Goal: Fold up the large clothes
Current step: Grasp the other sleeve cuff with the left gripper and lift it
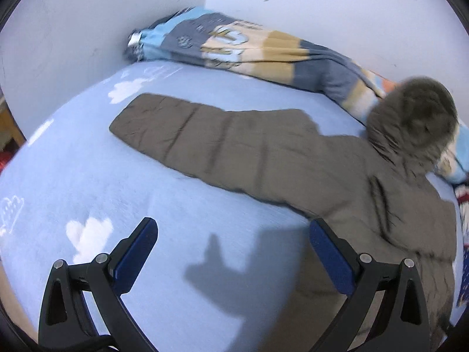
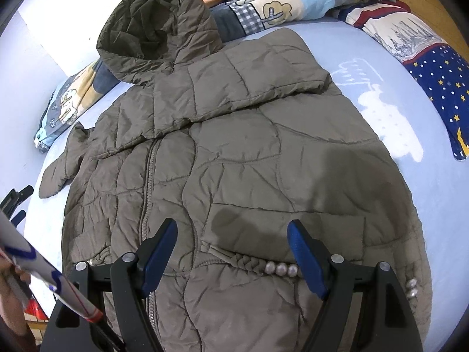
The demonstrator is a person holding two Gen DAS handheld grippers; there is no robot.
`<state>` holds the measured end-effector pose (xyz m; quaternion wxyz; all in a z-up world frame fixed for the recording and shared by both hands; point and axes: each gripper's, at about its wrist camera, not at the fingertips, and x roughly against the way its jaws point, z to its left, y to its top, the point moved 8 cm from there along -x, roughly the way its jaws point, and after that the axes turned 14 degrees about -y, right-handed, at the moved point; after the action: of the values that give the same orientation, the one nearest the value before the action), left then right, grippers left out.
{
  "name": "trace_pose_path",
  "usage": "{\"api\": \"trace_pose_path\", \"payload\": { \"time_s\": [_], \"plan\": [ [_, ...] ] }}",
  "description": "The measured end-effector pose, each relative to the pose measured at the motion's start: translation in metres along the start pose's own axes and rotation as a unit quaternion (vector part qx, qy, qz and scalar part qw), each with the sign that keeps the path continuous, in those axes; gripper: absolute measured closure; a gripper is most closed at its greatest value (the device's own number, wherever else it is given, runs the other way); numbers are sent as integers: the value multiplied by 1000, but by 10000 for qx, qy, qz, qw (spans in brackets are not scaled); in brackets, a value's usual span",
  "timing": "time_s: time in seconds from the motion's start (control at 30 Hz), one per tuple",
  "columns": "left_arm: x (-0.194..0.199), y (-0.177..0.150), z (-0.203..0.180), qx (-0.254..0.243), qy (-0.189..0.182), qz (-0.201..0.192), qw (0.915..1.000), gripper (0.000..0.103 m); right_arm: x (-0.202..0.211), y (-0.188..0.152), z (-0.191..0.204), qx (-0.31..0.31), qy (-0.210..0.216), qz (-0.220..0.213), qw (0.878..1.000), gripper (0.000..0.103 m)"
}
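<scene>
A grey-brown quilted hooded jacket [image 2: 234, 152] lies front up on a light blue bed sheet [image 2: 395, 88]. Its right sleeve is folded across the chest and its hood [image 2: 155, 26] points away from me. In the left wrist view its other sleeve [image 1: 205, 138] lies stretched out flat to the left, and the hood [image 1: 410, 117] is at the right. My left gripper [image 1: 233, 234] is open and empty above the sheet, just below that sleeve. My right gripper [image 2: 233, 234] is open and empty above the jacket's lower front, near a beaded pocket trim [image 2: 278, 268].
A rolled patterned blanket [image 1: 249, 47] lies along the wall behind the jacket. A navy star-print pillow [image 2: 439, 79] sits at the right edge of the bed. White walls [image 1: 73, 29] close the far corner. The left gripper's tips [image 2: 17, 199] show at the left edge.
</scene>
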<state>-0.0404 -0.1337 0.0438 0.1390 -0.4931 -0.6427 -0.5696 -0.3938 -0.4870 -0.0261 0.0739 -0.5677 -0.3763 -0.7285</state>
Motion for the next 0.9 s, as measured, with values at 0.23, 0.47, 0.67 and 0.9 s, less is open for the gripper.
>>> {"api": "trace_pose_path", "payload": {
  "time_s": [0.23,0.47,0.67,0.9],
  "plan": [
    [-19,33,74,621,-459,-162,9969,19,1,-2,10,198,2,-35,9998,21],
    [-27,66,153,1771,-945,-617,9777,45,-2,-5,14,253,121,68,9996,21],
    [-47,78,204,2607,-1351,-895,9517,52,-11,-7,21,347,99,167,9992,21],
    [-84,78,228,2929,-1376,-888,9420,52,-22,-8,21,387,0,241,9990,21]
  ]
}}
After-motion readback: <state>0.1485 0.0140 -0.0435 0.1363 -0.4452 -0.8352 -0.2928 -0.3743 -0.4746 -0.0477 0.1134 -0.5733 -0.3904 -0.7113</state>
